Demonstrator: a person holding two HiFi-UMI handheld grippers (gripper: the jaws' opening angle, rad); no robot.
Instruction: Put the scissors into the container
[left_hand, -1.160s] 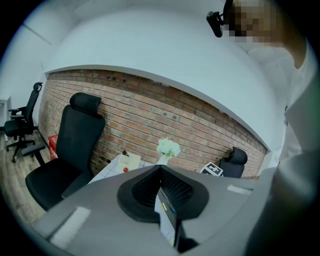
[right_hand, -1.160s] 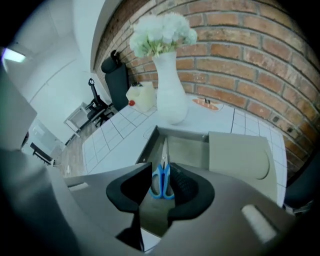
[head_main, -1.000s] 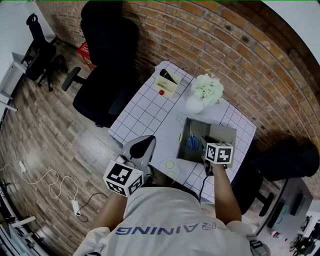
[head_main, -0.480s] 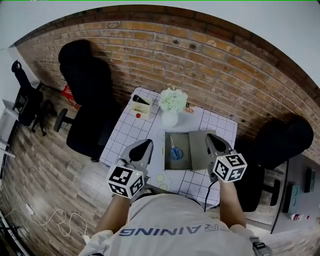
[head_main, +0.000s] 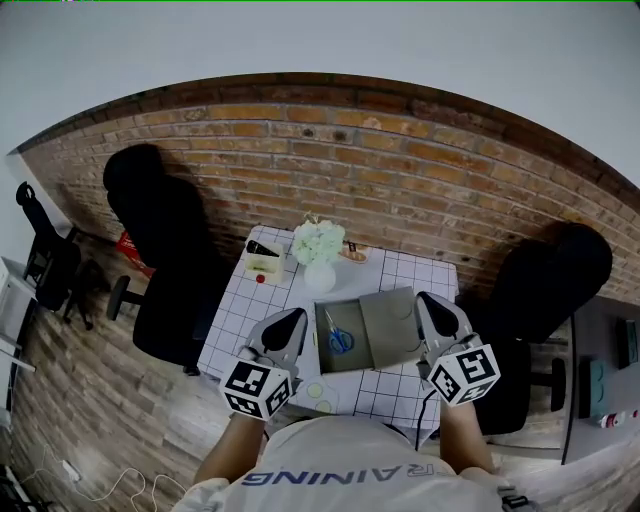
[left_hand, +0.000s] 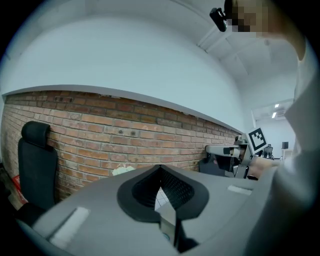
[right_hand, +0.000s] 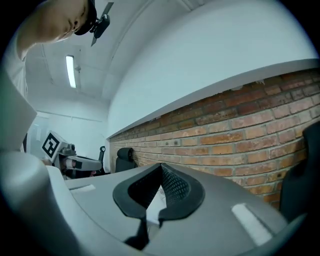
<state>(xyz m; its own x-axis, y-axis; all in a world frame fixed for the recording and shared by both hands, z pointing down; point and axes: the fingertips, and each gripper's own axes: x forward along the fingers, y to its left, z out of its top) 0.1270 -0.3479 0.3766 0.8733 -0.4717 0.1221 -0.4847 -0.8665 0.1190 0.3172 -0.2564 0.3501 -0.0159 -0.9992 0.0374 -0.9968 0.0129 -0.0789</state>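
The blue-handled scissors (head_main: 338, 338) lie inside the grey open container (head_main: 385, 325) on the white gridded table (head_main: 240, 320). My left gripper (head_main: 290, 320) hangs over the table's near edge, left of the container, shut and holding nothing. To the container's right is my right gripper (head_main: 432, 302), also shut and holding nothing. The left gripper view has its own jaws (left_hand: 160, 168) meeting at the tips, with the brick wall (left_hand: 100, 135) beyond. In the right gripper view the jaws (right_hand: 161, 166) are likewise closed together.
A white vase of flowers (head_main: 318, 248) stands behind the container. At the back left a small tray (head_main: 263, 264) holds a dark object. Black office chairs stand left (head_main: 160, 250) and right (head_main: 540, 285) of the table. The brick wall (head_main: 400, 160) is behind it.
My right gripper has come out of the container and back beside it, leaving the scissors inside. The head view has tilted up toward the wall. The left gripper has barely moved.
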